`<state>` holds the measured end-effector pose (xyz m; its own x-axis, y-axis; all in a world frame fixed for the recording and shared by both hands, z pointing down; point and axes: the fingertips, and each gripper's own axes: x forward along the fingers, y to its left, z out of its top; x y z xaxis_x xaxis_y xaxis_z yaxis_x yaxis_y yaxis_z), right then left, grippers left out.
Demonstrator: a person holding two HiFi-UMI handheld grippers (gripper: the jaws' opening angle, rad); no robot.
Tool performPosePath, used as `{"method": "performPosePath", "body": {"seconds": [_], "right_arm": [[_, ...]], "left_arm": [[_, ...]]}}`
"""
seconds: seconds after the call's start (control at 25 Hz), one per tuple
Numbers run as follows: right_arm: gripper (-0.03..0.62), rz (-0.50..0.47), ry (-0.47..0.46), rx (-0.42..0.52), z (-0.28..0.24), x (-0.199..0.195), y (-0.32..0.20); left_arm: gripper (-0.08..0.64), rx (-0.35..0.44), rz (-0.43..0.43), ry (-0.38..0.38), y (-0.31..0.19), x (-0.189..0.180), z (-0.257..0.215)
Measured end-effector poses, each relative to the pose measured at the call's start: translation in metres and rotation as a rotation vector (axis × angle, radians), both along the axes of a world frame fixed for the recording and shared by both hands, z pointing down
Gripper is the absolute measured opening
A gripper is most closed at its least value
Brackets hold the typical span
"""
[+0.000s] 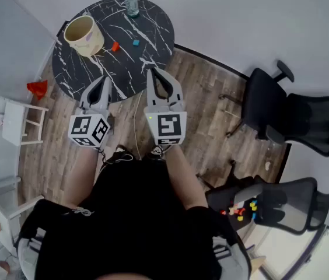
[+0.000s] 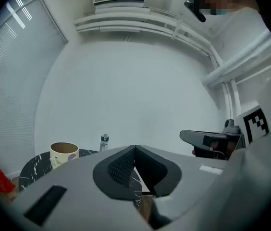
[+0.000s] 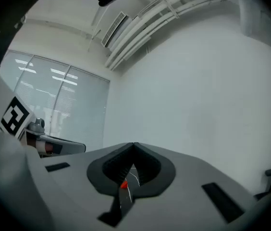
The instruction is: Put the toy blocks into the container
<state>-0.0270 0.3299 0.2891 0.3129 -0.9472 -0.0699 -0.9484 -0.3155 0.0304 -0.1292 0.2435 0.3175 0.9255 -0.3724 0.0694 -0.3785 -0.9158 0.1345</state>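
Wood-plank floor [image 1: 211, 118]; white walls [image 1: 240, 16]; round black marble table [image 1: 153, 45]; two black office chairs [image 1: 304, 118]; window blinds [image 2: 10, 57].

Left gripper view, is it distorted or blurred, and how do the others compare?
Left gripper view: heavy fisheye curving, dark corners, yet the container is fairly clear. Right gripper view: same fisheye, bright window blinds. Head view: even light, mild wide-angle stretch.

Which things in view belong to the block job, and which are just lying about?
Job: cream container, red block, blue block, all on the round table.
Lying about: water bottle, black office chair, white stool.
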Motion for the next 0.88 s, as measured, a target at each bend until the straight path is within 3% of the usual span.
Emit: {"method": "performPosePath", "body": {"seconds": [0.2, 0.44, 0.64, 0.88], "right_arm": [[-0.003, -0.001, 0.012, -0.041, 0.025, 0.021, -0.001], [-0.003, -0.036, -0.027, -0.075, 0.043, 0.035, -0.04], [-0.003, -0.075, -0.077, -0.122, 0.065, 0.058, -0.098], [-0.003, -0.103, -0.04, -0.228, 0.069, 0.087, -0.159]], "left_arm": [[0.0, -0.038, 0.01, -0.049, -0.001, 0.018, 0.023], [0.0, -0.059, -0.002, -0.084, -0.034, 0.036, 0.041], [0.0, -0.094, 0.048, -0.11, -0.081, 0.064, 0.061], [0.0, -0.16, 0.123, -0.131, -0.146, 0.091, 0.074]]}}
